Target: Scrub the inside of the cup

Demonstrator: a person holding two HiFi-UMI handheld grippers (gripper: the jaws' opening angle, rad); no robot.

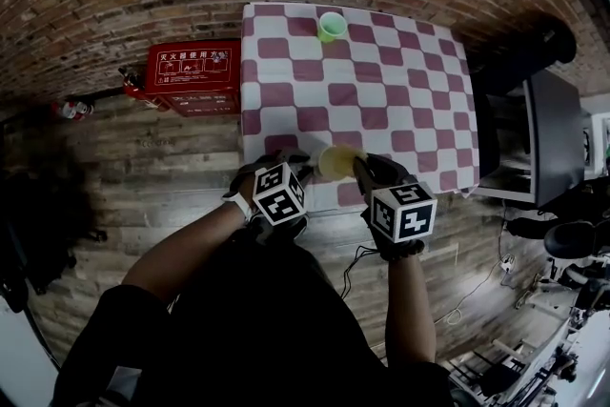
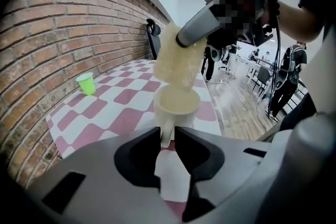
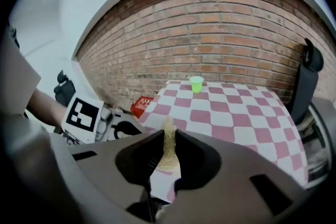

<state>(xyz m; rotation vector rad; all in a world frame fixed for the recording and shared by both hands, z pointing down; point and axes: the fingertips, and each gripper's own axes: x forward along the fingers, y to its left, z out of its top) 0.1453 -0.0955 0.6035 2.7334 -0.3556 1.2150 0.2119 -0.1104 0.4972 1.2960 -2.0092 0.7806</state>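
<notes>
We are pinching the cup (image 2: 178, 107) by its handle in our left gripper (image 2: 167, 139), at the table's (image 1: 286, 124) near edge, right gripper (image 3: 167, 147) clamping a sponge (image 2: 176, 60), angling down over the rim

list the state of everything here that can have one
cream cup: upright, handle clamped in the left gripper
sponge: pinched in the right gripper, over the cup's mouth
green cup: upright, alone at the table's far end
left gripper: shut on the cup's handle
right gripper: shut on the sponge
</notes>
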